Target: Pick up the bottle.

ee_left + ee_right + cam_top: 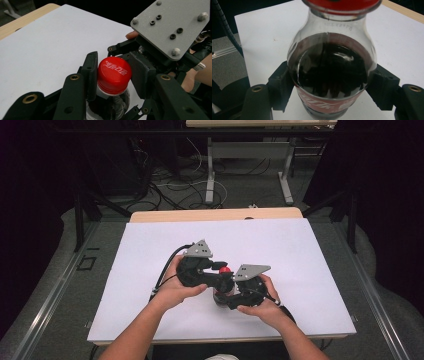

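Bottle (332, 72) base and cap (340, 4) top cut off by the right gripper view's edges

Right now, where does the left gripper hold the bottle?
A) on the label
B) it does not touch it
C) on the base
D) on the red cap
D: in the left gripper view the left gripper has its jaws pressed on both sides of the red cap of the bottle.

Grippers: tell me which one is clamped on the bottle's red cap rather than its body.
The left gripper: its pads press both sides of the red cap. The right gripper instead squeezes the bottle around its dark, labelled body.
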Available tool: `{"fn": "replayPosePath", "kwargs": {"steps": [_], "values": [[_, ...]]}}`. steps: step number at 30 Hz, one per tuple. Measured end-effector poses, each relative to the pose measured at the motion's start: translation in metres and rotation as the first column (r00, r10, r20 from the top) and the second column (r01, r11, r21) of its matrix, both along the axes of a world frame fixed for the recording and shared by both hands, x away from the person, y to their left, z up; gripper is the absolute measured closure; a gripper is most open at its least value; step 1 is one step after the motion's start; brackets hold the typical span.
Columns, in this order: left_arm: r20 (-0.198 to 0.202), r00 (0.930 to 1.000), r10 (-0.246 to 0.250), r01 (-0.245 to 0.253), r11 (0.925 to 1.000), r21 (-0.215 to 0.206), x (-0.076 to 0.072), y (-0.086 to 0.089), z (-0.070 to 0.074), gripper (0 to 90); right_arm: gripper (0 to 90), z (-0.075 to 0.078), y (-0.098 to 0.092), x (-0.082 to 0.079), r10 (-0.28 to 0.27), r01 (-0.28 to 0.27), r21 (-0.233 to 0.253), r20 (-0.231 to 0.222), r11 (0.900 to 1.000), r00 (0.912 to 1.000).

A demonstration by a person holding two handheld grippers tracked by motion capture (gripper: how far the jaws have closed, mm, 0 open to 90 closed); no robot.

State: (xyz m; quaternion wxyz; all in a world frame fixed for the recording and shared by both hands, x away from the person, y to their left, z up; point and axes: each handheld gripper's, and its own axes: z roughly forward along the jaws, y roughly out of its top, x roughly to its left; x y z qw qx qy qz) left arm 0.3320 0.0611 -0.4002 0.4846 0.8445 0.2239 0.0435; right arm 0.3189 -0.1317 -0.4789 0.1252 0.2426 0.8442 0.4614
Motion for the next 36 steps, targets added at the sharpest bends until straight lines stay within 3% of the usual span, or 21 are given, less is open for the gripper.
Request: {"fn": "replayPosePath", "kwargs": {"steps": [6, 11, 17, 20, 23, 26, 27, 30, 32, 33, 34, 36], "values": [[-0.006, 0.9976, 0.069, -0.069, 0.9976, 0.004, -0.005, -0.002, 0.002, 61.3, 30.0, 0.001, -0.001, -0.001, -0.022, 0.022, 0.005, 0.002, 1.000, 0.9997], [0.026, 0.9883, 0.151, -0.151, 0.9886, 0.002, -0.010, -0.009, 0.002, 61.5, 30.2, 0.001, -0.001, -0.001, -0.060, 0.060, 0.020, 0.011, 0.998, 0.9981], [0.020, 0.9767, 0.214, -0.214, 0.9768, 0.012, -0.012, -0.016, 0.001, 61.5, 30.2, -0.001, -0.001, 0.000, -0.089, 0.089, 0.031, -0.002, 0.996, 0.9960], [0.029, 0.9611, 0.275, -0.275, 0.9615, 0.003, -0.015, -0.022, 0.000, 61.5, 30.2, -0.001, -0.001, -0.001, -0.119, 0.119, 0.022, -0.001, 0.993, 0.9929], [0.017, 0.9403, 0.340, -0.340, 0.9405, -0.009, -0.017, -0.026, 0.000, 61.5, 30.2, 0.000, -0.002, 0.000, -0.139, 0.138, 0.016, 0.015, 0.990, 0.9902], [0.023, 0.9213, 0.388, -0.387, 0.9214, -0.030, -0.021, -0.030, -0.001, 61.5, 30.2, 0.001, -0.003, 0.001, -0.142, 0.142, 0.017, 0.002, 0.990, 0.9899], [0.023, 0.9162, 0.400, -0.399, 0.9164, -0.028, -0.022, -0.032, -0.001, 61.5, 30.2, 0.001, -0.003, 0.001, -0.143, 0.143, 0.013, 0.000, 0.990, 0.9897], [0.018, 0.9100, 0.414, -0.414, 0.9101, -0.021, -0.023, -0.033, -0.001, 61.4, 30.2, 0.001, -0.003, 0.001, -0.153, 0.153, 0.028, 0.003, 0.988, 0.9882], [0.018, 0.9099, 0.414, -0.414, 0.9100, -0.023, -0.023, -0.034, 0.000, 61.2, 30.1, 0.001, -0.004, 0.002, -0.153, 0.153, 0.021, 0.012, 0.988, 0.9881], [0.032, 0.9171, 0.397, -0.397, 0.9175, -0.029, -0.023, -0.034, -0.001, 61.0, 30.1, 0.001, -0.004, 0.002, -0.155, 0.155, 0.024, 0.013, 0.988, 0.9878], [0.032, 0.9171, 0.397, -0.397, 0.9175, -0.029, -0.023, -0.034, -0.001, 60.8, 30.0, 0.002, -0.004, 0.002, -0.153, 0.153, 0.024, 0.007, 0.988, 0.9881], [-0.004, 0.9342, 0.357, -0.357, 0.9337, -0.032, -0.021, -0.029, 0.002, 57.9, 30.0, 0.002, -0.004, 0.001, -0.145, 0.144, 0.025, 0.005, 0.989, 0.9895]]}}
